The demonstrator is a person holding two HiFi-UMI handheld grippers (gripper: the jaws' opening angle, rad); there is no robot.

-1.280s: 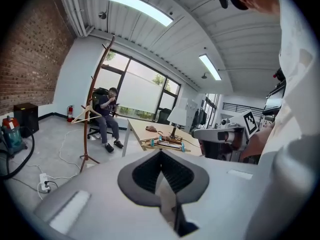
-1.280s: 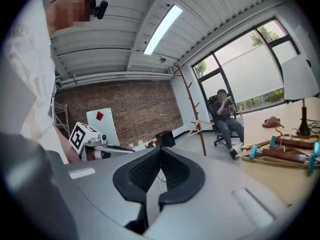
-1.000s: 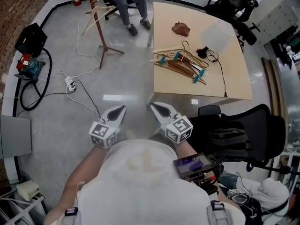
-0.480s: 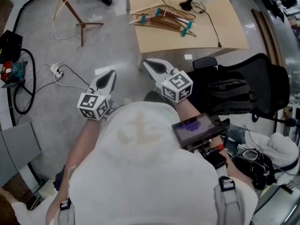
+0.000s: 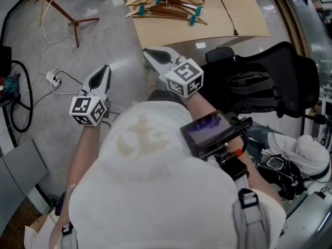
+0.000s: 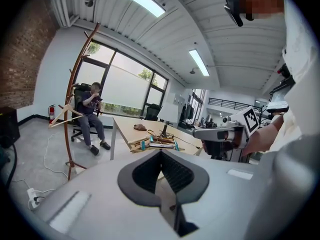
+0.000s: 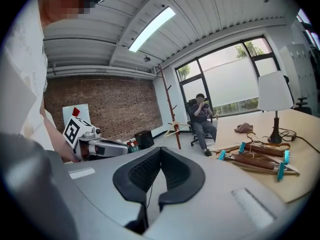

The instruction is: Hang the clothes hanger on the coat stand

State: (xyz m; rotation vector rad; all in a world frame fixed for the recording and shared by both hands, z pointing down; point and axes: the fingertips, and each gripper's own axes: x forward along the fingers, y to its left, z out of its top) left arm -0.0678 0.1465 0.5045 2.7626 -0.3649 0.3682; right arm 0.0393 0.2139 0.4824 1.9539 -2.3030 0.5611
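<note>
Hangers (image 5: 165,8), several wooden ones with teal clips, lie heaped on the pale wooden surface (image 5: 207,27), and neither tool holds any of them. The coat stand (image 6: 75,84) rises from the floor well apart from that heap, off to its left in the head view, and one light wooden hanger (image 6: 64,115) already hangs on it. Beyond the stand a seated person (image 6: 92,111) is on a chair. A white-shaded lamp (image 7: 275,96) and a brown lump (image 7: 245,128) share the surface with the heap. The left tool (image 5: 102,72) and the right tool (image 5: 153,53) are held side by side in front of the wearer's chest. The right one is near the surface's near corner and the left one is over bare floor. Each is clenched, pads together, with nothing between them. A black office chair (image 5: 259,87) stands just right of the right tool. A power strip (image 5: 50,77) with its cables lies on the floor to the left.
</note>
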